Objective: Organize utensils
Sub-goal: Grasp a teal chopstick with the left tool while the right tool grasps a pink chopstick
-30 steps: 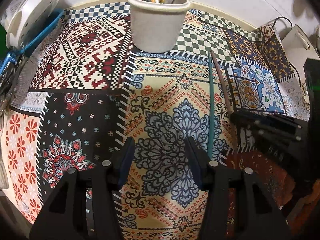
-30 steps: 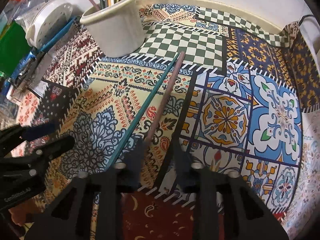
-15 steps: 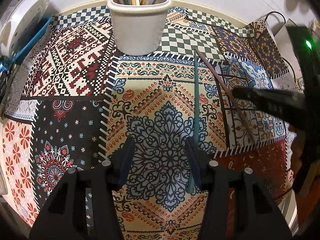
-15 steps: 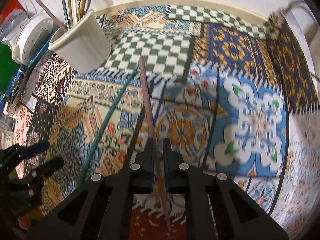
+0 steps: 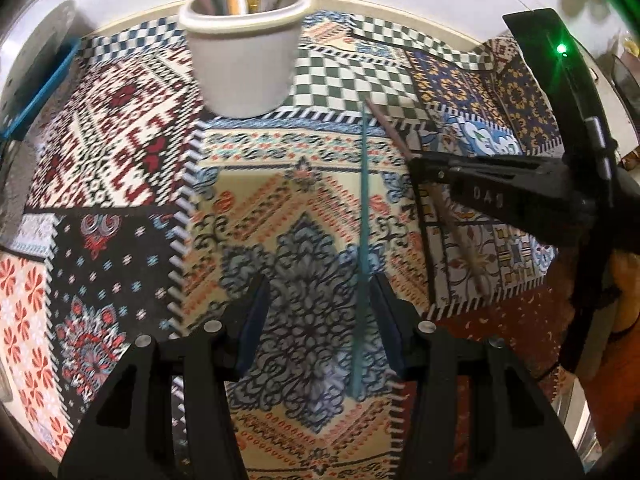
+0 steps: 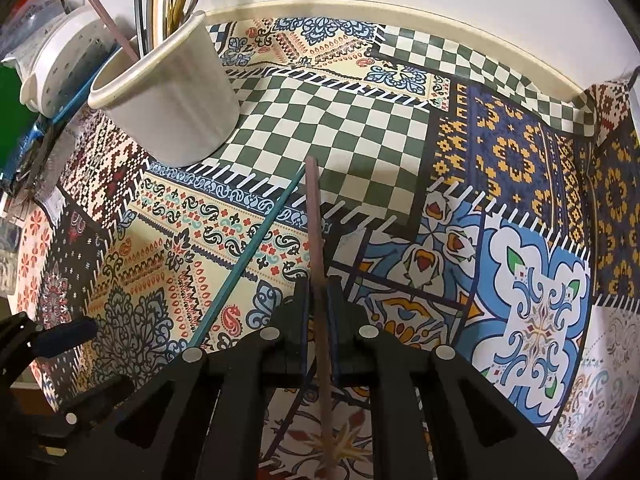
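Observation:
A white utensil cup (image 5: 244,56) stands at the back, with several sticks and cutlery in it; it also shows in the right wrist view (image 6: 168,100). My right gripper (image 6: 318,296) is shut on a brown chopstick (image 6: 316,224) and holds it off the patterned cloth; in the left wrist view it (image 5: 416,164) grips the same chopstick (image 5: 388,128). A teal chopstick (image 5: 362,240) lies on the cloth, its near end between the fingers of my open left gripper (image 5: 320,300). The teal chopstick also shows in the right wrist view (image 6: 244,260).
A patchwork-patterned cloth (image 5: 120,240) covers the round table. A white perforated container (image 6: 64,68) and blue-handled items (image 6: 52,120) sit at the left edge. A white wall runs behind the cup. Cables and a device lie at the far right (image 5: 624,80).
My right gripper closed on the brown chopstick and lifted it off the cloth. My left gripper moved forward over the teal chopstick, staying open.

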`<state>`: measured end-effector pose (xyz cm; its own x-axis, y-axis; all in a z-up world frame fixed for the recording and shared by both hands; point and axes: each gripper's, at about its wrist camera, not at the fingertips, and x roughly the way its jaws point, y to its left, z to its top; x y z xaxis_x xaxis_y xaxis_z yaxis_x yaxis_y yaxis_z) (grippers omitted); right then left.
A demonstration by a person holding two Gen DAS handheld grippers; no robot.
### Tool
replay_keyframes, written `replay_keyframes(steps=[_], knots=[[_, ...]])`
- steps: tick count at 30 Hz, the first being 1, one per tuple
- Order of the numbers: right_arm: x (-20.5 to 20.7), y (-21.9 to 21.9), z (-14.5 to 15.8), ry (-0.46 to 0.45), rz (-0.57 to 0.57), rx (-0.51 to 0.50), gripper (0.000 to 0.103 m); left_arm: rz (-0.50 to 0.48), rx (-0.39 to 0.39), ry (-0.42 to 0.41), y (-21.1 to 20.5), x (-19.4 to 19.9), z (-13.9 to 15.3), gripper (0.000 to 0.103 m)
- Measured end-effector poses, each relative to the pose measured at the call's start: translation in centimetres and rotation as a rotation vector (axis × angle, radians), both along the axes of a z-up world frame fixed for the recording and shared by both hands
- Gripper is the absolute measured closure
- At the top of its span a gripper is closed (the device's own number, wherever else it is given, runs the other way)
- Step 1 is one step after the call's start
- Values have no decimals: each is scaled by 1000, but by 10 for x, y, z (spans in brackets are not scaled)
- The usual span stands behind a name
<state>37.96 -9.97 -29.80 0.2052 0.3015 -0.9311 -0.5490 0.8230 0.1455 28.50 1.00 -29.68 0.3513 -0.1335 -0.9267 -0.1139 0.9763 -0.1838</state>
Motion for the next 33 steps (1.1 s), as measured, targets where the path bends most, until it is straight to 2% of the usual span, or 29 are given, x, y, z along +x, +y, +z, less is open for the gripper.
replay_keyframes(steps=[3,5,11,15,21,27,33], knots=[[-12,-15,1,36,-19,32,97,-39,1,0,-11,12,-2,60],[-17,-24,2,46,-31,47,97,-67,-4,13,-19,20,-5,75],[-33,-60,11,55,-65,104,97,-107,-1,52,-33,43,-17,87],[-38,-76,20,58,-87,137,97,-113,-25,61,-35,54,-21,89],[-22,-77,23,55,-125,146,97,-122,-98,85,-36,70,-22,89],[-20,-67,20,55,-150,153,97,-216,-4,118,-58,84,-22,92],[-20,-67,26,42,-162,174,97,-255,18,155,-63,90,-25,94]])
